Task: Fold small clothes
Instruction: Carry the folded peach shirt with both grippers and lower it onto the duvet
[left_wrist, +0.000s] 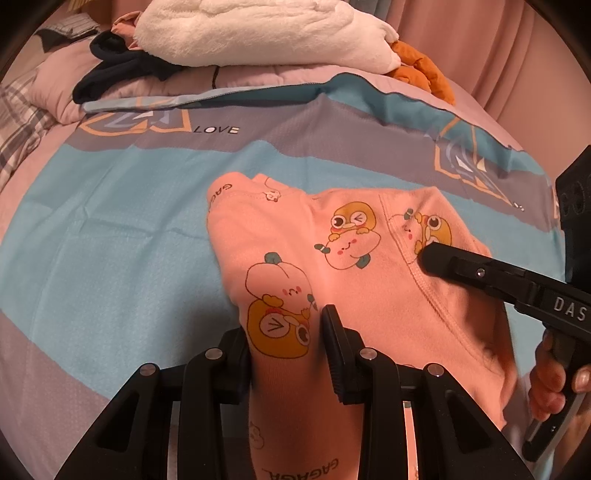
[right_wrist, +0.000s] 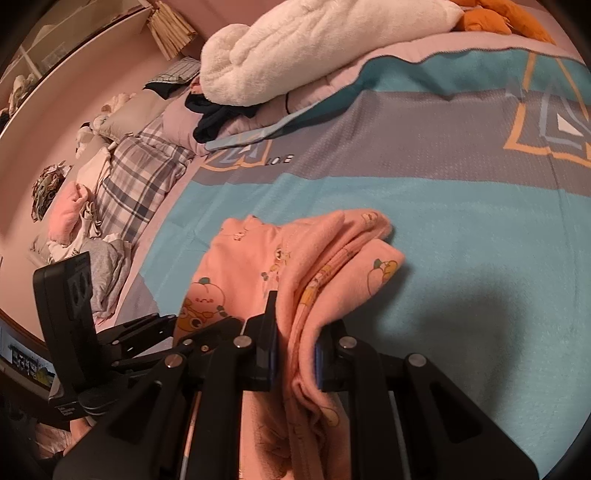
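Note:
A small pink garment (left_wrist: 369, 266) with cartoon fruit prints lies on the blue and grey bedspread (left_wrist: 110, 240). My left gripper (left_wrist: 286, 354) is shut on a folded part of it near the waistband, with cloth filling the gap between the fingers. My right gripper (right_wrist: 295, 350) is shut on a bunched fold of the same garment (right_wrist: 295, 266). The right gripper also shows in the left wrist view (left_wrist: 428, 254), its tip resting on the garment's right part. The left gripper shows at the left of the right wrist view (right_wrist: 147, 332).
A white fluffy blanket (left_wrist: 258, 33), a dark garment (left_wrist: 118, 70) and an orange cloth (left_wrist: 421, 70) lie at the far edge of the bed. Plaid pillows (right_wrist: 140, 177) and loose clothes (right_wrist: 74, 214) lie along the left side by the wall.

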